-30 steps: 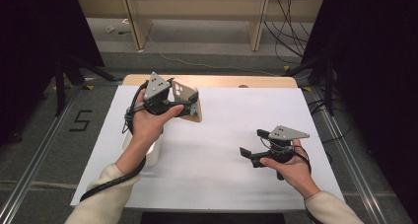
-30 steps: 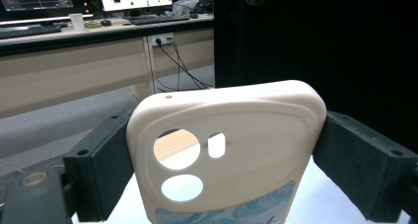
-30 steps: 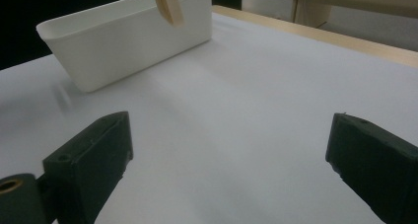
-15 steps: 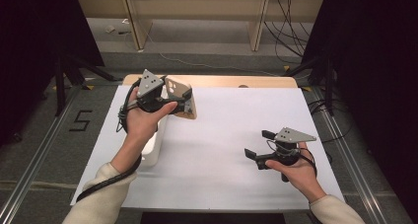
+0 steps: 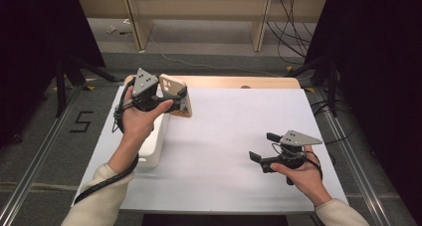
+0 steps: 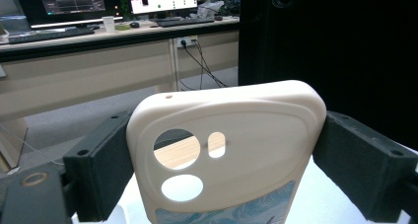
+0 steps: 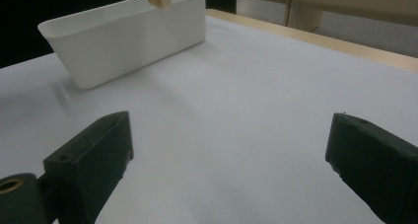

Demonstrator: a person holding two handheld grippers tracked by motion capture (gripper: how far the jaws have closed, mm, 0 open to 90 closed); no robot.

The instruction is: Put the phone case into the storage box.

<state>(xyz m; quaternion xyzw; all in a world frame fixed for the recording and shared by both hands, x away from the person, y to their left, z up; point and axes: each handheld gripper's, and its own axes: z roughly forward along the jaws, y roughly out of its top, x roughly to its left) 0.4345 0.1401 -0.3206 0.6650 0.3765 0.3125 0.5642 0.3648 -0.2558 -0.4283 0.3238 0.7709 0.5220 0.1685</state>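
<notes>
Holding cream phone case (image 6: 231, 150) clamped in my L gripper (image 5: 171, 97), far left above white bin (image 5: 154, 146); R gripper (image 5: 263, 147) wide, empty, near right.

Left hand-held gripper (image 5: 171, 94) raised, clamped; right hand-held gripper (image 5: 263, 146) open.

One cream phone case (image 6: 231, 150), one white bin (image 7: 123, 34), two tongs, left tongs (image 5: 179, 97), right tongs (image 5: 263, 146), one white table (image 5: 224, 151)

The phone case (image 6: 231, 150) is cream with a blue, perhaps feathery, print low down; the bin (image 7: 128, 31) is white, the desk (image 5: 234, 136) white, the tongs (image 7: 236, 169) black.
</notes>
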